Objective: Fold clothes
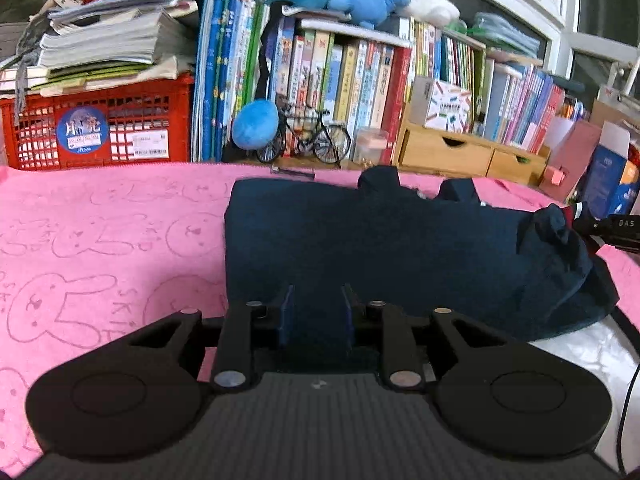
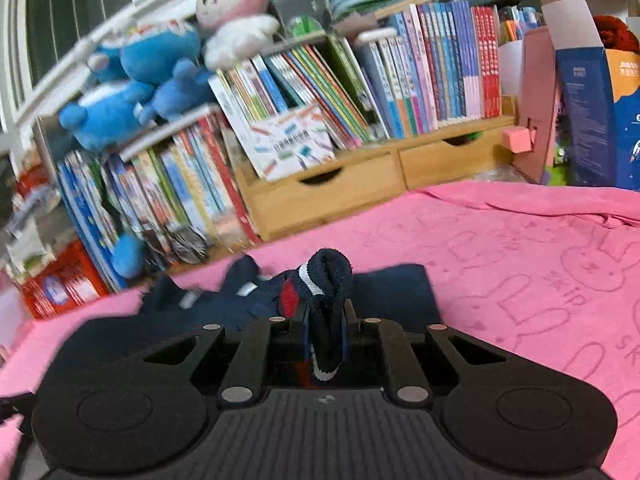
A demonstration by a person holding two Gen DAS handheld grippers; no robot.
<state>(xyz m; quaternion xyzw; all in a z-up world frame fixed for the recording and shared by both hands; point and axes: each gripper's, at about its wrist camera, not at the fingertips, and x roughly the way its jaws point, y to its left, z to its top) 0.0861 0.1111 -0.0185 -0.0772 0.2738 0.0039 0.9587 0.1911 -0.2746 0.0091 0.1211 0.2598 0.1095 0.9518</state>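
Navy garment (image 1: 360,248) lies on the pink towel (image 1: 100,240) below the bookshelf (image 1: 360,80), where your right gripper (image 2: 324,332) has its fingers clenched on the striped cuff to carry it over while your left gripper (image 1: 318,316) hovers released.

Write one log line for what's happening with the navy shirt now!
right tool: gripping navy shirt striped cuff | left tool: open, empty | pink towel: underneath

Left of the navy garment (image 1: 380,248), the pink towel (image 1: 108,240) lies bare and passable. Behind it, the red crate (image 1: 96,128), books (image 1: 344,80) and wooden drawers (image 1: 448,148) wall off the far edge.
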